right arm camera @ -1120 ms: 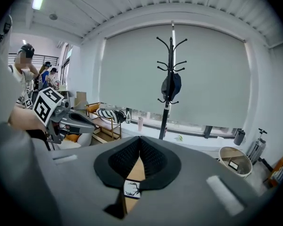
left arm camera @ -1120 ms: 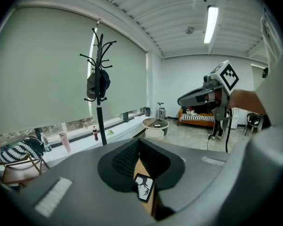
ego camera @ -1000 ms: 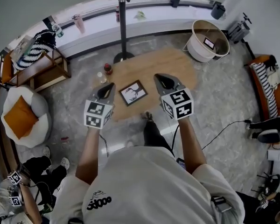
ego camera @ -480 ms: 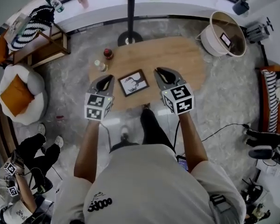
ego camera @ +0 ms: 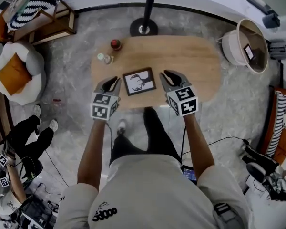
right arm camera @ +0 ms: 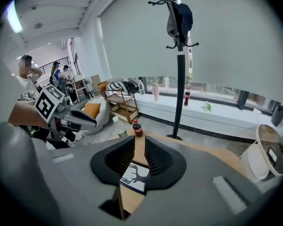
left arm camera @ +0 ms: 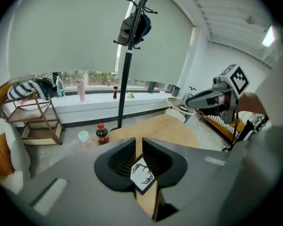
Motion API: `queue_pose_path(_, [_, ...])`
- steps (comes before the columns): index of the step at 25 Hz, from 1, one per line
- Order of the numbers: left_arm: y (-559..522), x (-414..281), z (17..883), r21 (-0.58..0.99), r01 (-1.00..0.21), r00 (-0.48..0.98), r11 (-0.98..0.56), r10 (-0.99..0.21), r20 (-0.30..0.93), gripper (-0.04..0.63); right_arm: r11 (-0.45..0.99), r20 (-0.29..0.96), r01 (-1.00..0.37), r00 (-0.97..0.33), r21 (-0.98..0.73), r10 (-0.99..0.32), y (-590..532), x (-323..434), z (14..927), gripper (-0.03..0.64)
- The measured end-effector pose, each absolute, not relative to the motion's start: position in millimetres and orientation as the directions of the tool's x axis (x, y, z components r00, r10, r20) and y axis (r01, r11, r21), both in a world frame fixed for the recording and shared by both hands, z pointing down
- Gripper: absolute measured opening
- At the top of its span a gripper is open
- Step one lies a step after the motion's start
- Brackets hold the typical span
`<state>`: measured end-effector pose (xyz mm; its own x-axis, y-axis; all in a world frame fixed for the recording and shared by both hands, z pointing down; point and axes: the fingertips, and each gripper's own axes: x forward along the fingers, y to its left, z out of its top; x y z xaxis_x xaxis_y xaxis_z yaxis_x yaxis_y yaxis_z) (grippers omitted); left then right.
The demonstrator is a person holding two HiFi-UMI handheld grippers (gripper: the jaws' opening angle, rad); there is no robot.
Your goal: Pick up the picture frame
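Observation:
The picture frame [ego camera: 139, 81], black-edged with a deer-head print, lies flat on the oval wooden table [ego camera: 190, 61]. My left gripper [ego camera: 113, 83] hovers just left of it and my right gripper [ego camera: 168, 75] just right of it, both pointing forward and down. Both gripper jaws are opening, a narrow gap between them with nothing in it. In the left gripper view the frame [left arm camera: 143, 177] shows through the gap, on the table beyond the jaws. The right gripper view shows the frame [right arm camera: 134, 175] the same way. Neither gripper touches the frame.
A cola bottle [ego camera: 115, 44] and a clear bottle [ego camera: 104, 58] stand at the table's far left. A coat stand [ego camera: 144, 27] rises behind the table. A round basket [ego camera: 248, 49] sits at the right, a beanbag chair [ego camera: 14, 75] at the left.
Both grippers have come down toward the table, ending on either side of the frame. Their jaws, shut a second ago, have parted slightly.

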<state>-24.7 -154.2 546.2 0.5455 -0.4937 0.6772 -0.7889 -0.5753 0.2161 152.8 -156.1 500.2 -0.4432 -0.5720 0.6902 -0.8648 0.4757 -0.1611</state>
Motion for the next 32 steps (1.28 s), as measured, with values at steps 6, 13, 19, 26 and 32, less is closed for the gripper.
queue_pose_path(6, [-157, -27, 609, 0.255, -0.847, 0.485, -0.466, -0.484, 0.729, 0.058, 0.509, 0.732, -0.828, -0.495, -0.235, -0.468, -162, 143, 565, 0.072])
queue_pose_path(13, [-149, -34, 683, 0.29, -0.884, 0.444, -0.366, -0.465, 0.766, 0.058, 0.473, 0.778, -0.834, -0.488, -0.283, -0.395, -163, 146, 640, 0.075])
queue_pose_path(19, [-130, -29, 745, 0.293, -0.891, 0.423, -0.348, -0.397, 0.815, 0.06, 0.421, 0.815, -0.85, -0.472, -0.317, -0.337, -156, 153, 708, 0.081])
queue_pose_path(26, [-126, -26, 801, 0.286, -0.914, 0.384, -0.287, -0.387, 0.838, 0.066, 0.37, 0.852, -0.865, -0.449, -0.339, -0.268, -153, 157, 774, 0.087])
queue_pose_path(32, [-128, -28, 832, 0.285, -0.933, 0.348, -0.22, -0.347, 0.871, 0.087, 0.357, 0.877, -0.87, -0.431, -0.341, -0.214, -152, 157, 811, 0.101])
